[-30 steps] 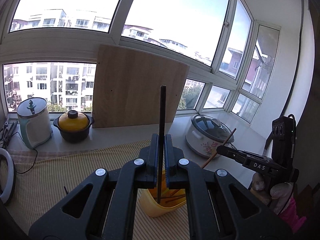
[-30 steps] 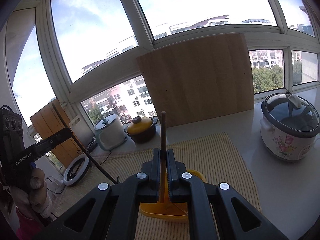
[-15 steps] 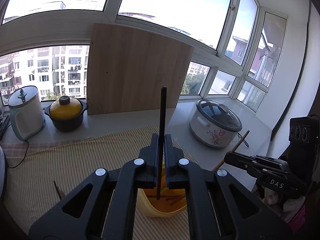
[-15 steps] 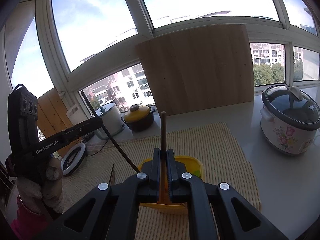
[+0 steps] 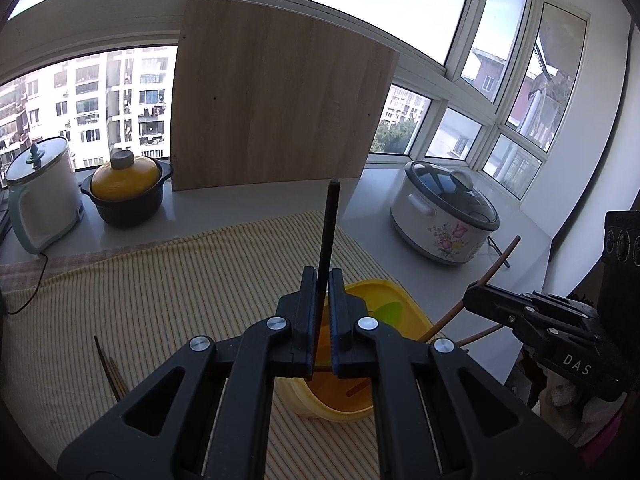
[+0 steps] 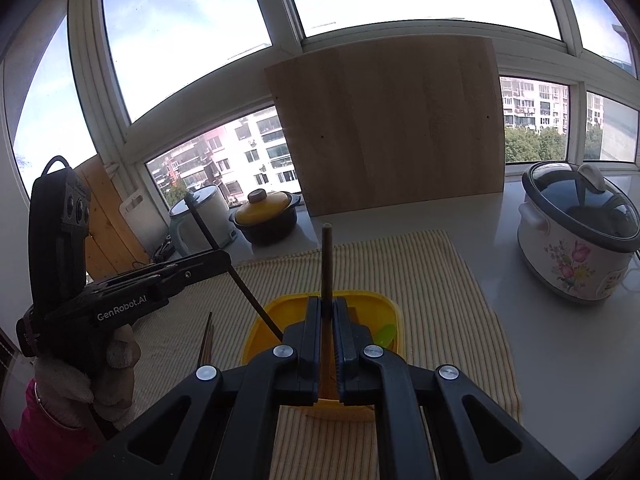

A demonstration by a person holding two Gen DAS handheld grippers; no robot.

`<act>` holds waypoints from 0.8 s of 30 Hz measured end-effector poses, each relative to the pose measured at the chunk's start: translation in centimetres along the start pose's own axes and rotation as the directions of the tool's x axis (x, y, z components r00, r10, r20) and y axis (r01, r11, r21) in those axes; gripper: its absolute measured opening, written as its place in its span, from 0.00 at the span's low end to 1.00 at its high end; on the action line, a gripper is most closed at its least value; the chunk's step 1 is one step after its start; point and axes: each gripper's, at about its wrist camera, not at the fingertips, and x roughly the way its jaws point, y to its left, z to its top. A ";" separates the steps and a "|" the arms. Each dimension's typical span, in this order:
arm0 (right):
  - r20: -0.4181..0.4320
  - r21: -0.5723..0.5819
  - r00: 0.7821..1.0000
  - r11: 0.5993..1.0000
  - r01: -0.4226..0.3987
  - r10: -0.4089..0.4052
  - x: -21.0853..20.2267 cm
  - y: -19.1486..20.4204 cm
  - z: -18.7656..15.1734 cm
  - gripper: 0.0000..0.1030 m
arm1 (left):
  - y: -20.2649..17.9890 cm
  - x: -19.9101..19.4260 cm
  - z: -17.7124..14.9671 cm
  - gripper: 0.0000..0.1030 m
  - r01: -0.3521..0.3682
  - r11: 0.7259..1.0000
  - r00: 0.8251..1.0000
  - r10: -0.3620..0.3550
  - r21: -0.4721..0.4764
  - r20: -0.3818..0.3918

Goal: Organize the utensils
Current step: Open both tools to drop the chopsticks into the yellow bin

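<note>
Yellow plastic tub (image 6: 260, 330) sits on striped cloth (image 5: 160, 292) on the worktop (image 6: 560, 340), holding brown chopsticks (image 5: 358, 389) and a green utensil (image 6: 386, 334). Left tongs (image 5: 321, 312) clamp a black chopstick (image 5: 330, 224) upright; right tongs (image 6: 328, 338) clamp a brown chopstick (image 6: 326, 264), both over the tub. Loose chopsticks (image 5: 110, 368) lie on the cloth beside it.

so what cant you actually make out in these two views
- Left wrist view: lower end of the black chopstick, hidden behind the left gripper.
- Right wrist view: lower end of the brown chopstick, hidden behind the right gripper.
- Both views: most of the yellow container's contents, blocked by the gripper fingers.
- Left wrist view: loose chopsticks on the mat, ends cut off by the gripper.
</note>
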 end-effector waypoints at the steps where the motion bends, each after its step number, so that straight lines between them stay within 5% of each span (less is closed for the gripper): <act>1: -0.002 0.002 1.000 1.000 0.001 -0.001 0.1 -0.1 0.0 0.03 | 0.0 0.0 -0.1 0.03 0.004 1.000 1.000 -0.004 0.001 -0.004; 7: 0.005 -0.011 1.000 1.000 0.023 -0.023 -0.1 0.1 -0.1 0.05 | -0.3 -0.1 -0.4 0.03 0.010 1.000 1.000 -0.010 0.016 -0.010; 11: 0.023 -0.016 0.999 0.999 0.035 -0.035 -0.4 0.2 -0.2 0.29 | -0.1 -0.3 -0.3 0.21 0.019 1.000 1.000 -0.019 0.012 -0.010; 24: 0.045 -0.030 0.998 0.998 0.046 -0.045 -0.9 1.4 -0.3 0.31 | 1.8 -3.1 -0.9 0.21 -0.004 1.000 1.000 0.004 0.012 0.030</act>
